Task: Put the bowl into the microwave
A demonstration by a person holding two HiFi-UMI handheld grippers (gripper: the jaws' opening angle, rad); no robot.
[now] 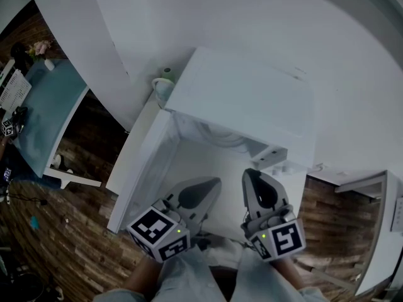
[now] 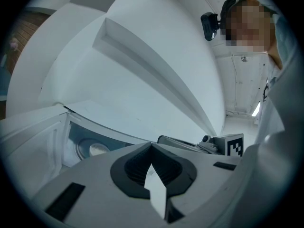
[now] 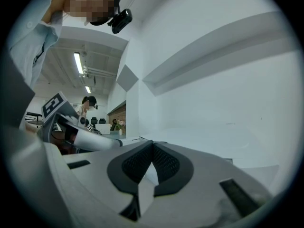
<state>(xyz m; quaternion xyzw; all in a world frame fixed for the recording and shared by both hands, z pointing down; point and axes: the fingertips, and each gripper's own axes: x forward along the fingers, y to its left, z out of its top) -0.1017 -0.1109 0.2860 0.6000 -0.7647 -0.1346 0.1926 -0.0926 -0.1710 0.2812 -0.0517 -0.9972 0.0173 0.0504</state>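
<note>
Showed what looked like the bowl (image 2: 89, 149), dim, inside the open microwave (image 1: 245, 99), ahead and left of the left gripper (image 1: 214, 182). Held both pairs of jaws pressed together on nothing, with the right gripper (image 1: 249, 173) just beside the left.

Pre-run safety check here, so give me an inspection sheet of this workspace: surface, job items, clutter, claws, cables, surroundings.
Surface: white table under both claws.
Job's things: white microwave stands on the table; bowl not identifiable, only a round pale shape at the microwave's front.
Clutter: small white cup-like item beside the microwave.
Claws: left claw and right claw both shut, empty, side by side.
Cables: nothing seen for certain.
Surroundings: wood-pattern floor, blue-topped table at left, another person in the background.
</note>
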